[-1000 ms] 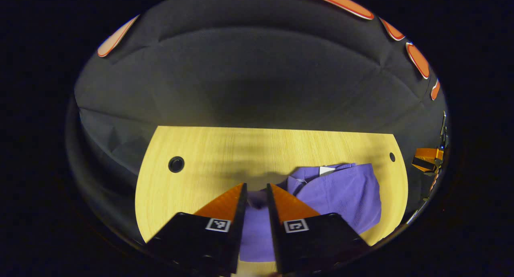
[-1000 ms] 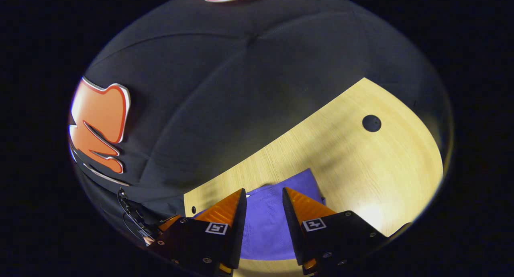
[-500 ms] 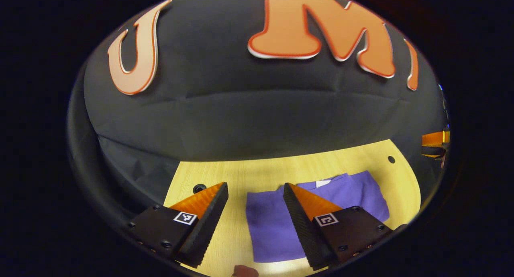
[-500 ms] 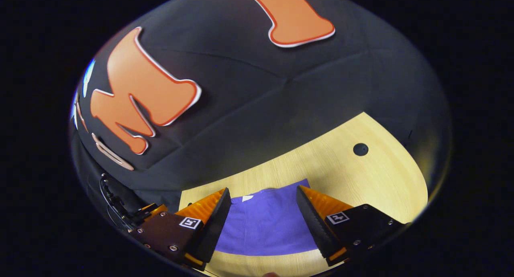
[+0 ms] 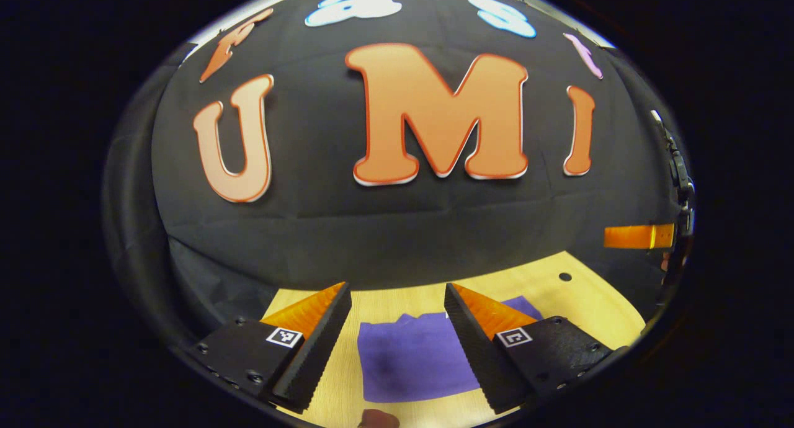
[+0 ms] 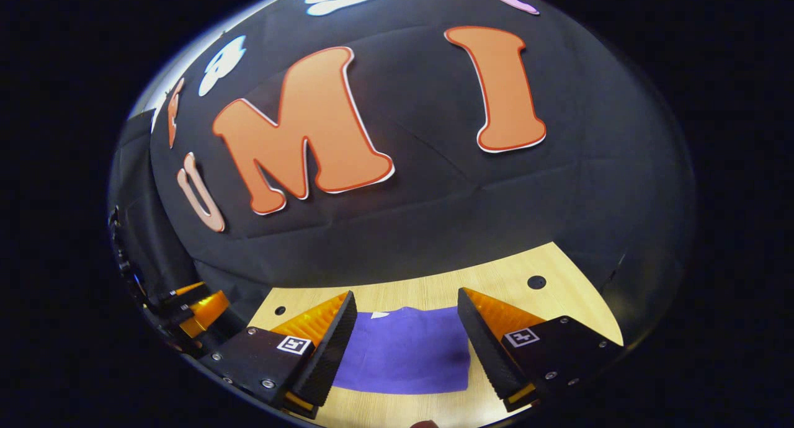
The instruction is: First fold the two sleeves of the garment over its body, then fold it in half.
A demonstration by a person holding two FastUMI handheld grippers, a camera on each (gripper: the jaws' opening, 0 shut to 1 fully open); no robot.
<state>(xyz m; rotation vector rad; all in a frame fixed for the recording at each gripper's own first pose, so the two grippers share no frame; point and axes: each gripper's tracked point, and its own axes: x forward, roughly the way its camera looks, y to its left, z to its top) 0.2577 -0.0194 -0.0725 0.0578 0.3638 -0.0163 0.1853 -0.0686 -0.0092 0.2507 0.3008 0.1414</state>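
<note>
Two grippers, both raised over the table and holding nothing. Left gripper (image 5: 397, 319) in the left gripper view: fingers spread wide, nothing between them, clear of the cloth. Right gripper (image 6: 406, 322) in the right gripper view: also spread wide, not touching anything.

Purple garment (image 5: 409, 353) lies flat on the wooden table (image 5: 589, 304), folded into a compact rectangle, no loose sleeves showing. In the left gripper view it sits toward the near edge of the table, roughly mid-width, its far edge a bit uneven. In the right gripper view the garment (image 6: 409, 350) reads as a neat block with straight near and right edges; a small white tag (image 6: 378, 315) shows at its far left corner. Bare table (image 6: 558, 304) around it on all sides.

Small dark round hole (image 6: 536, 282) in the tabletop near the far right corner, another smaller hole (image 6: 280, 310) near the far left corner, both well apart from the garment.

Left gripper also shows farther off at the left rim of the right gripper view, beyond the table's left edge; its state cannot be told from there.
</note>
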